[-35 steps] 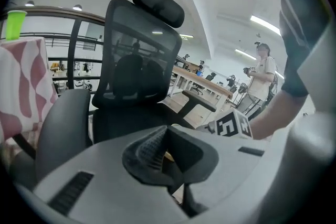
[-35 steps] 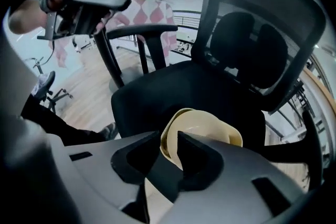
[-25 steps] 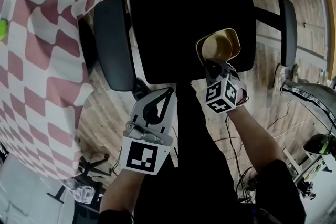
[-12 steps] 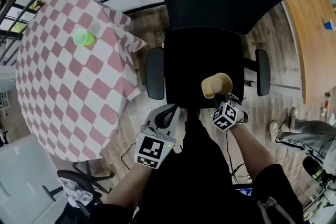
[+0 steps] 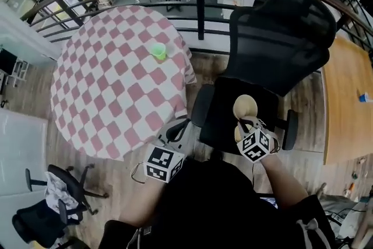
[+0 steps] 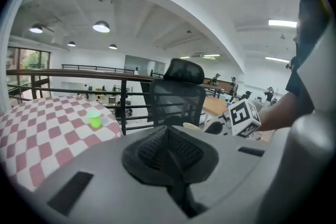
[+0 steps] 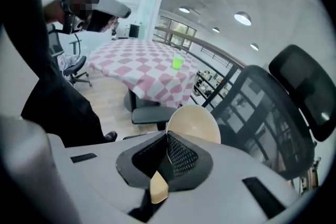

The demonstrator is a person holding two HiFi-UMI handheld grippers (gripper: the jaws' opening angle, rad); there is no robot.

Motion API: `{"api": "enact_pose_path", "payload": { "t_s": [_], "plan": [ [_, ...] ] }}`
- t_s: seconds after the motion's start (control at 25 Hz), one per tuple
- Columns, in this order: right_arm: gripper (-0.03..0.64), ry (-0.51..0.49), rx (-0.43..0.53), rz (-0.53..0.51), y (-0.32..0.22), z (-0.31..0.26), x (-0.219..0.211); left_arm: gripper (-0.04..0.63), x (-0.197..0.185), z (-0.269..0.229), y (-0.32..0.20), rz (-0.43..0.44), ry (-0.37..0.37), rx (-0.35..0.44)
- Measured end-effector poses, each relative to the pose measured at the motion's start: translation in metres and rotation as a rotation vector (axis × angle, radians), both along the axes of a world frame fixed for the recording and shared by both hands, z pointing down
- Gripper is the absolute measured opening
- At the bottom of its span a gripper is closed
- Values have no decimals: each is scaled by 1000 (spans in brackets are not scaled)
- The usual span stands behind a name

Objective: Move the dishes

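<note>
The right tongs (image 5: 242,123) pinch the rim of the beige bowl (image 5: 246,108), which has risen clear of the office chair (image 5: 280,38) seat. The left tongs (image 5: 175,131), left of the chair, are pressed together and empty. A carry toward the checkered worktop (image 5: 105,84), left of the chair, likely follows

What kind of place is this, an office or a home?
Probably an open-plan office, perhaps on an upper level: a black swivel office chair, a metal railing with desks visible beyond it, and a long wooden desk.
</note>
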State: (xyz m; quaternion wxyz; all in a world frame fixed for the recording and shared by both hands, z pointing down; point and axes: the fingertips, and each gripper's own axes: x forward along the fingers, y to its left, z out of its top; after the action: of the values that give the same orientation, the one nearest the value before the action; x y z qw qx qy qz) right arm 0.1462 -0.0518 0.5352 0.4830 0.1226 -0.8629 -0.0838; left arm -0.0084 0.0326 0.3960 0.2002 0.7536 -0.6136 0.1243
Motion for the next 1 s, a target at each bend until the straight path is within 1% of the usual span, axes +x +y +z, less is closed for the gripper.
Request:
{"api": "enact_pose_path", "payload": {
  "t_s": [0.08,0.16,0.24,0.36,0.44,0.52,0.64,0.84,1.0],
  "plan": [
    [24,-17,39,-54,-26,-35,-23,0,-17,-21,-8,-56,3,12],
    [25,-30,63,-93,-28,-57,-47,0,-37,-33,2,-102,3,21],
    [25,-37,76,-122,5,-57,-79,0,-62,-31,38,-124,-2,38],
    [25,-34,100,-185,58,-51,-142,0,-113,-24,94,-149,-12,63],
    [25,-30,108,-227,71,-59,-182,0,-144,-28,111,-175,-12,69],
    [25,-24,114,-269,72,-67,-210,0,-164,-34,115,-209,1,64],
    [25,-17,117,-328,76,-65,-230,0,-175,-33,117,-257,20,64],
    [25,19,101,-411,66,-68,-261,0,-188,-41,111,-306,40,59],
    [25,65,100,-465,59,-34,-290,0,-206,-27,123,-370,49,49]
  ]
}}
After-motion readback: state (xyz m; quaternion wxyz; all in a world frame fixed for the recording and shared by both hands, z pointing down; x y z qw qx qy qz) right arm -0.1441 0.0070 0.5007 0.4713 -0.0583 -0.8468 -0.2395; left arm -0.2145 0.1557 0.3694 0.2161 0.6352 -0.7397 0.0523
